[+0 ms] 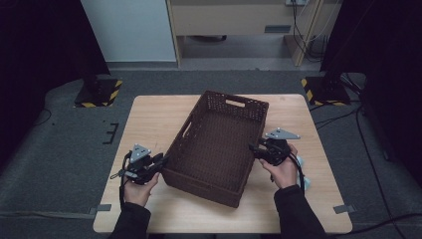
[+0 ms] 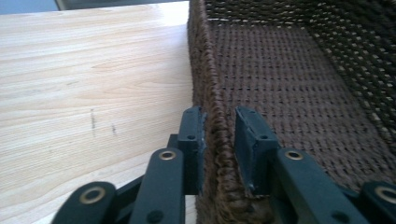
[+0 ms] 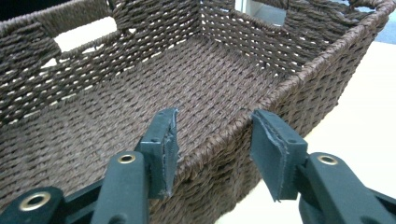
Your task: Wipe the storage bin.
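On the middle of the wooden table (image 1: 149, 119) stands a brown woven basket (image 1: 214, 144), turned slightly askew. Left gripper (image 2: 219, 140) straddles its left wall, jaws almost closed on the rim; right gripper (image 3: 212, 149) straddles the right wall, jaws wide apart.

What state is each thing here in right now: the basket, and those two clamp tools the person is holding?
Basket: empty, upright on the table, set at an angle.
Left gripper: jaws straddle the basket's rim, nearly closed on it.
Right gripper: jaws open, one on each side of the opposite rim, not pinching.
Table: bare wood around the basket.
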